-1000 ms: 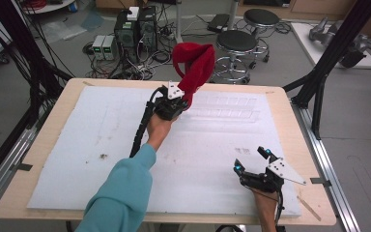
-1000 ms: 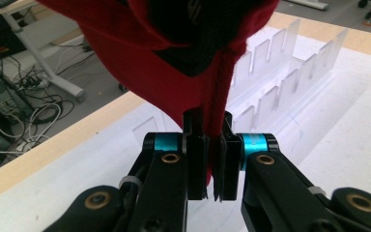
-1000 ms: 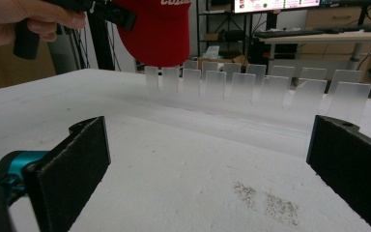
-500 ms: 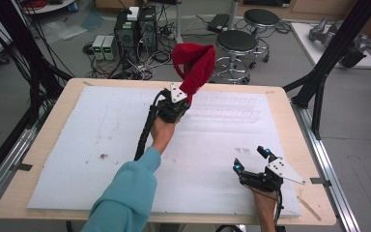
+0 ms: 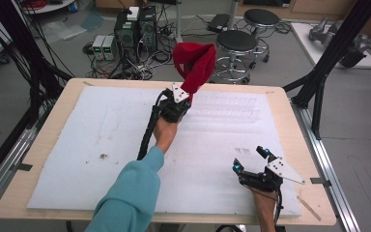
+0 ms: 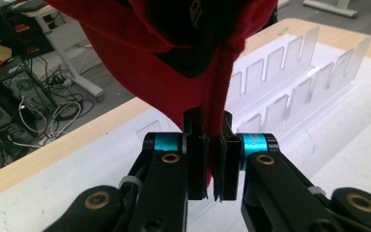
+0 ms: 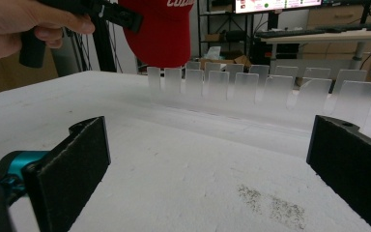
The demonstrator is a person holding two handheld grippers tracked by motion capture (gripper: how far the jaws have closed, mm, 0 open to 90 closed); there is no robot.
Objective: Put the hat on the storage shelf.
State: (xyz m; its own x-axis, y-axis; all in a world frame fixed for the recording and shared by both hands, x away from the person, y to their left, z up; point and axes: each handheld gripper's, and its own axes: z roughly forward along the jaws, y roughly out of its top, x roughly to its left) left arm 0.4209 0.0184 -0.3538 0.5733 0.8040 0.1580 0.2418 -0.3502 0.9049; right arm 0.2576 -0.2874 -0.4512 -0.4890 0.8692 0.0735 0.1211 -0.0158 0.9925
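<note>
My left gripper (image 5: 187, 93) is raised over the far middle of the table, shut on a red cap (image 5: 195, 65) that stands up above it. In the left gripper view the pads (image 6: 197, 162) pinch a fold of the red cap (image 6: 140, 58) at its edge. A clear slotted rack (image 5: 227, 108) lies on the white sheet just right of that hand; the rack (image 6: 290, 96) is beyond the jaws. My right gripper (image 5: 249, 159) rests near the front right, open and holding nothing. The right gripper (image 7: 212, 159) faces the rack (image 7: 251, 82) and the cap (image 7: 162, 34) behind it.
A white foam sheet (image 5: 77, 145) covers the wooden table (image 5: 280, 96). Dark specks (image 5: 104, 156) mark the sheet at left. Black frame posts (image 5: 319, 92) stand at the table's right and left corners. Stools (image 5: 236, 46) and computer boxes (image 5: 135, 29) sit on the floor behind.
</note>
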